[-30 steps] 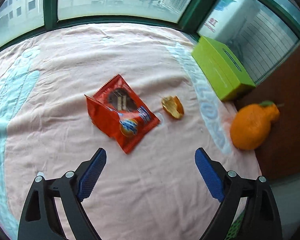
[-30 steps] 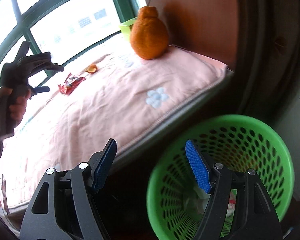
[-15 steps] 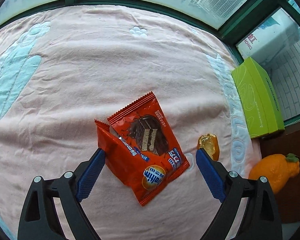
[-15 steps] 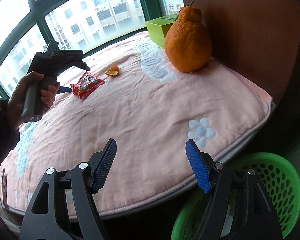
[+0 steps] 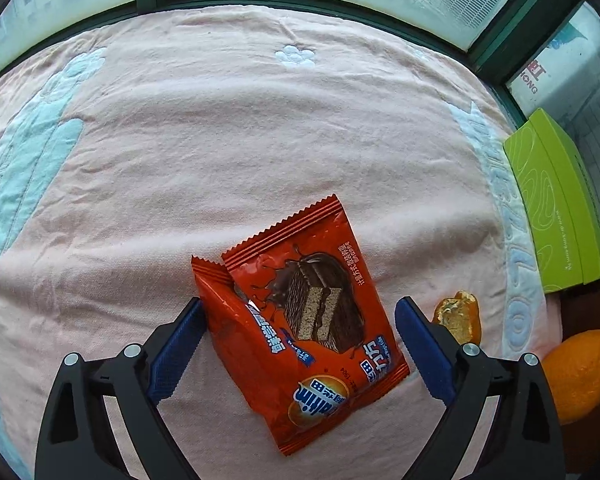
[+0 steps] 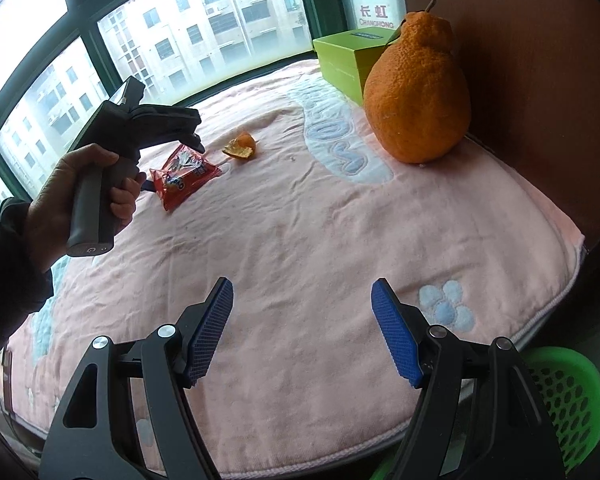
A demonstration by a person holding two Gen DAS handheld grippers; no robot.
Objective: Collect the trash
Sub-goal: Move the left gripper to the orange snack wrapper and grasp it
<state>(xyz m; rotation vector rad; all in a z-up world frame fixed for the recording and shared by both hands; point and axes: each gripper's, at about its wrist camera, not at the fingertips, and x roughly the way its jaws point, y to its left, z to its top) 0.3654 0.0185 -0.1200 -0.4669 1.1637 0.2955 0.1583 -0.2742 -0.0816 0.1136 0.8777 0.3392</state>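
**Left gripper being lowered around the snack wrapper**

The left gripper (image 5: 296, 344) is being held wide open, nothing yet gripped, its blue ribbed pads now bracketing the red snack wrapper (image 5: 300, 332). A second ago the wrapper was lying well ahead of the fingers; since then the gap has been closed and the foil is now being framed between the jaws, the left pad just beside its crimped edge. The pickup is judged to be about to begin, with only the closing left.

The wrapper is lying on the pink cushion (image 5: 220, 140), roughly midway between its window edge and its near edge. It is glossy, crinkled foil with serrated ends, seemingly two overlapping packets, flat and thin, so a slip is being risked if only the top layer is pinched. A scrap of orange peel (image 5: 458, 316), dimpled and curled, is lying just beside it toward the cushion's right edge. The cushion is soft, wrinkled towelling with pale blue appliqué.

The right gripper (image 6: 302, 330) is being held open and empty over the cushion's near edge, the green perforated basket (image 6: 568, 396) waiting below that edge.
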